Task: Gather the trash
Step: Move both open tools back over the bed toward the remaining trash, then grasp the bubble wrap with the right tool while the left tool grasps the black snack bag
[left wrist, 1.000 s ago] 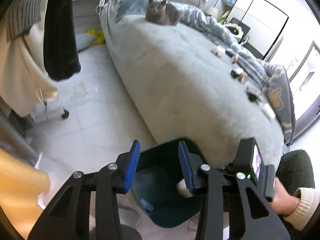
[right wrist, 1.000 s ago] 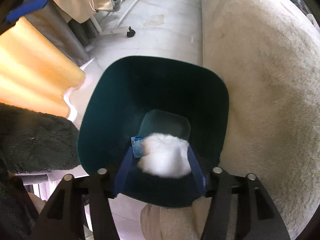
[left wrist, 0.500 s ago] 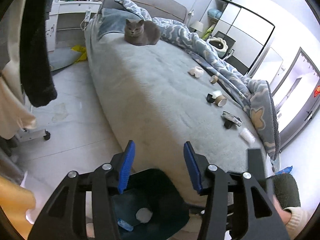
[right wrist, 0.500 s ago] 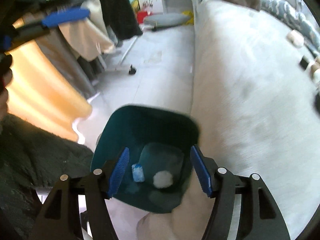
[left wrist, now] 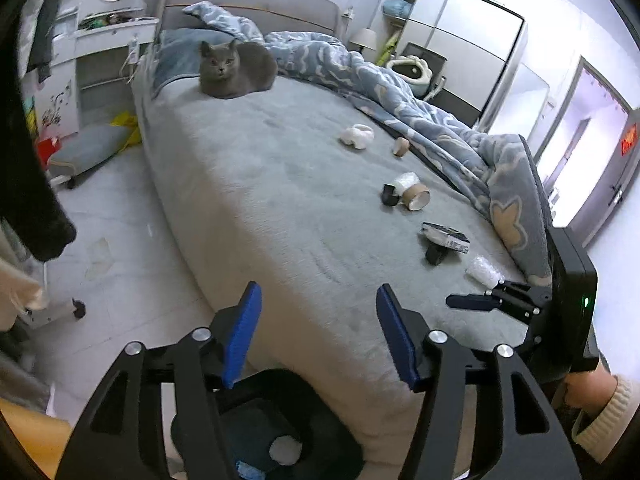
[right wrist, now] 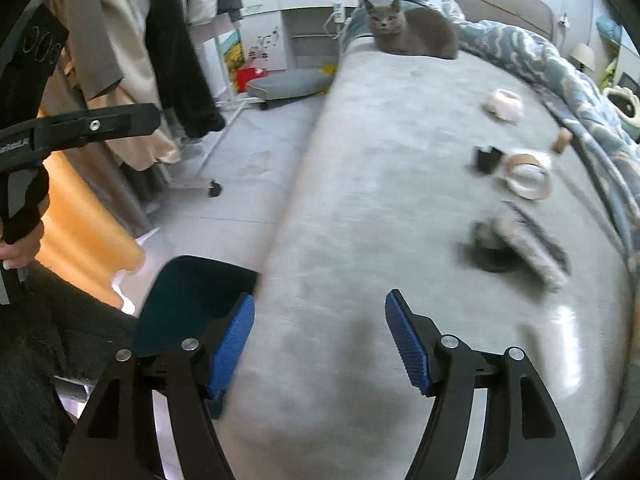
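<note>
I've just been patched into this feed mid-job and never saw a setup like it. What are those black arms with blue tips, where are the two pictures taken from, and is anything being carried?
There is no robot: a person holds one pair of tongs in each hand, each with a fisheye camera looking along its fingers. The left tongs and right tongs have just been opening and hold nothing. Both look over a grey bed where trash lies: a tape roll, a white wad, a dark packet. A grey cat sits at the far end. Beside the bed stands a dark green bin, with a white ball in it.
</note>
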Tool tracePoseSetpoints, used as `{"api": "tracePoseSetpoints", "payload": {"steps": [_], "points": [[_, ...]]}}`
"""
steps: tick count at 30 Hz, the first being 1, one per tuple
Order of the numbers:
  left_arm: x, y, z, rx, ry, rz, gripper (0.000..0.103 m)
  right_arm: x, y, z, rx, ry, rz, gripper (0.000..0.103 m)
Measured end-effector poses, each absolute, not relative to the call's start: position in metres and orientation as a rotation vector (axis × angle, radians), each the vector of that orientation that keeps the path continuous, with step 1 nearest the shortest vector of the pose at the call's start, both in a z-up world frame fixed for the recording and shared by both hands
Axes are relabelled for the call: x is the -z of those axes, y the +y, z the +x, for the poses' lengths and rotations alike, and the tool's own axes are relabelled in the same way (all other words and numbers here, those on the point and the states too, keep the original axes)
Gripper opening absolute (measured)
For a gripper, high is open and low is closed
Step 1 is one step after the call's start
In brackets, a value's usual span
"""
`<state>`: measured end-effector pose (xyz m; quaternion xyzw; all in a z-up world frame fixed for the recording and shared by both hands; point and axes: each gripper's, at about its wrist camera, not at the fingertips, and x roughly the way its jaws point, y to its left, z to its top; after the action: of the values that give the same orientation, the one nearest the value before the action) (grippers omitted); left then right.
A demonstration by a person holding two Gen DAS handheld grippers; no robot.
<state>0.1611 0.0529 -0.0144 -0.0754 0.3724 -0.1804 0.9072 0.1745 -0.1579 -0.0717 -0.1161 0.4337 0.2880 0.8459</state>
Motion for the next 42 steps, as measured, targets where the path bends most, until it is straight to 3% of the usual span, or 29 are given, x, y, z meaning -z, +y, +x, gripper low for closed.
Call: {"api": "tracePoseSetpoints", "payload": {"steps": [10, 26, 31, 35, 42], "points": [[0.015, -0.004, 0.178, 0.448, 0.755, -0.103, 0.071, 0.061, -0.232, 0.199, -0.502, 0.845, -0.242, 0.07], [0.022, -0.042, 0.206, 0.483, 0.788, -0.093, 0.082, 0.079, -0.292, 0.221, -0.471, 0.893, -0.145, 0.07], [0.024, -0.058, 0.206, 0.445, 0.808, -0.049, 0.089, 0.09, -0.297, 0.224, -0.493, 0.945, -0.132, 0.056], [0.03, -0.074, 0.204, 0.411, 0.831, -0.018, 0.091, 0.091, -0.3, 0.223, -0.513, 0.958, -0.12, 0.037], [0.027, -0.106, 0.205, 0.361, 0.844, 0.006, 0.095, 0.071, -0.32, 0.218, -0.524, 0.894, -0.036, 0.036]]}}
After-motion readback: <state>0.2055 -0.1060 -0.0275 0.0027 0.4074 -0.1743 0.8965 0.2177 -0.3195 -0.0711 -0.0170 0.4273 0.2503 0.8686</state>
